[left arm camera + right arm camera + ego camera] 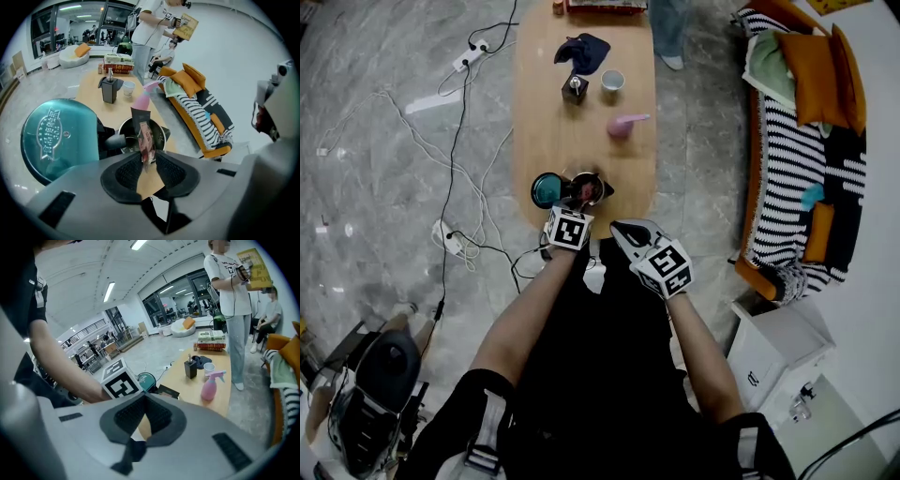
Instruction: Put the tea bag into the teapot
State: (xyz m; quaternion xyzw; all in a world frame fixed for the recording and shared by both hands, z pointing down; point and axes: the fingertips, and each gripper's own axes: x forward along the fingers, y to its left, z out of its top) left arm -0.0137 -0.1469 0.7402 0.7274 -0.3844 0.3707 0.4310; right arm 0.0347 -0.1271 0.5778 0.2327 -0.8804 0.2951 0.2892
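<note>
**Q:** What is shown closest to the camera?

**A:** A long wooden table is seen from above on a grey marble floor. A steel teapot is set at its near end. The teapot's teal lid stands open on the left side.

**Q:** Where is the tea bag?

**A:** The tea bag is pinched by its lower end in the left gripper, whose jaws are clamped onto it. It is held upright over the teapot's open mouth. Whether any part of it is below the rim cannot be told.

**Q:** And the other gripper?

**A:** The right gripper is held just beside the left one, off the table's near edge. Its jaws are pressed together and nothing is held between them.

**Q:** What else is on the table?

**A:** Further along, well apart from the teapot, these are laid out:
- a pink spray bottle
- a white cup
- a black pump dispenser
- a dark blue cloth

A stack of books is seen at the far end, and a standing person is seen beside it.

**Q:** And around the table?

**A:** A striped sofa with orange cushions is placed to the right. A power strip with trailing cables is seen on the floor to the left.
</note>
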